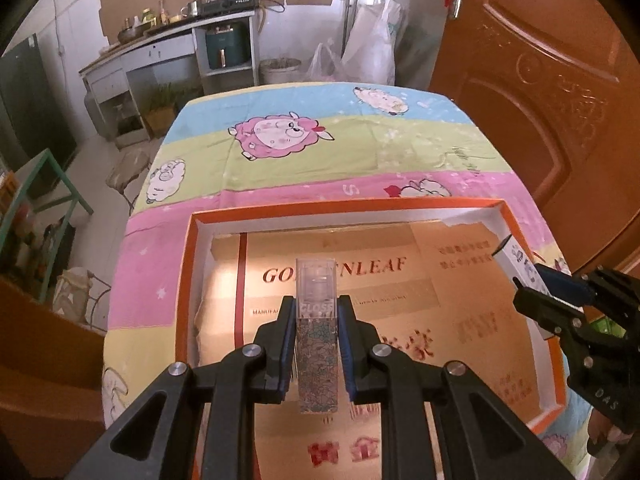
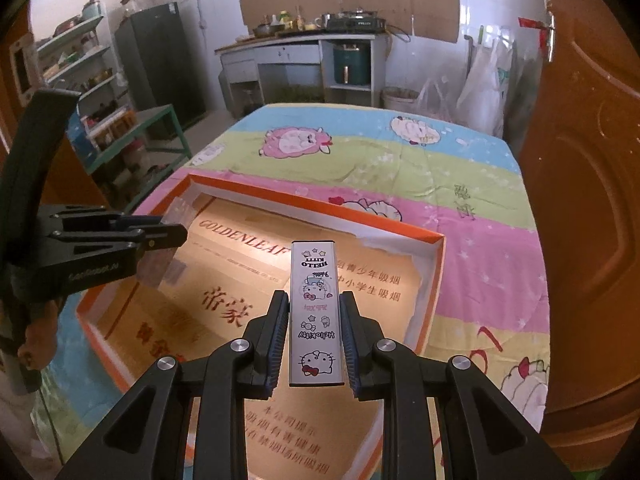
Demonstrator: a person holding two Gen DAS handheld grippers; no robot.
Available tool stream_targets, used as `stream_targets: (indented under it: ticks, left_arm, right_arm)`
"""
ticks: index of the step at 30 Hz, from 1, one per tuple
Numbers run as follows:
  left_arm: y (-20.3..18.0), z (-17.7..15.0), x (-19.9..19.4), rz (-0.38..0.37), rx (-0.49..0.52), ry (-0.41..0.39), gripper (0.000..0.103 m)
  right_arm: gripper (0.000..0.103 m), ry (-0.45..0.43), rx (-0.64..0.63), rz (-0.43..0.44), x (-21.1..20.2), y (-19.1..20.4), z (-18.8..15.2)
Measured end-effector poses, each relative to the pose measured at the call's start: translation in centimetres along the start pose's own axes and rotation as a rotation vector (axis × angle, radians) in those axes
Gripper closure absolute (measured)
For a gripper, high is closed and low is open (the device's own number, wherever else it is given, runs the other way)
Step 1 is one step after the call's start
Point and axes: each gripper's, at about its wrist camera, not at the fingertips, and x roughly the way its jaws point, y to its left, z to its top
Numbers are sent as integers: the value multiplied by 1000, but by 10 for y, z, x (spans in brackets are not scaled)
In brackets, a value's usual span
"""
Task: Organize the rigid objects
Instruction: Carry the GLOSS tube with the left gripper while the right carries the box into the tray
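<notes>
Left gripper [image 1: 315, 316]: clamped on a clear rectangular glitter-filled tube [image 1: 317, 336]. Right gripper [image 2: 314, 316]: clamped on a white flat cartoon-printed bar [image 2: 316, 314]. Both over an orange-rimmed open cardboard box [image 2: 434, 276].

The left gripper [image 1: 315, 334] clamps a clear plastic glitter-filled tube [image 1: 316, 344] above the orange-rimmed shallow cardboard box [image 1: 348, 207]; right gripper [image 1: 538, 286] at right.

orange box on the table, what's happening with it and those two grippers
A person holds a gripper in each hand above the shallow orange box, which sits open on a cartoon sheep tablecloth. The left gripper is shut on a clear glittery lip gloss tube. The right gripper is shut on a slim white Hello Kitty case. Both items are in the air over the box's printed gold lining; nothing lies inside it yet.
</notes>
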Motion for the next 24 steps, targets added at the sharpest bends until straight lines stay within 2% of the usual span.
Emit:
stream_targets:
  ticks: [9, 21, 24]
  left_arm:
    - [6, 11, 21, -3, -19, 23, 83]
    - [16, 5, 46, -28, -63, 72, 82]
    - [17, 3, 46, -24, -72, 58, 82]
  right_arm:
    - [76, 49, 11, -6, 21, -5, 5]
    - [76, 123, 27, -23, 46, -6, 2]
    - [76, 141, 32, -33, 51, -6, -1]
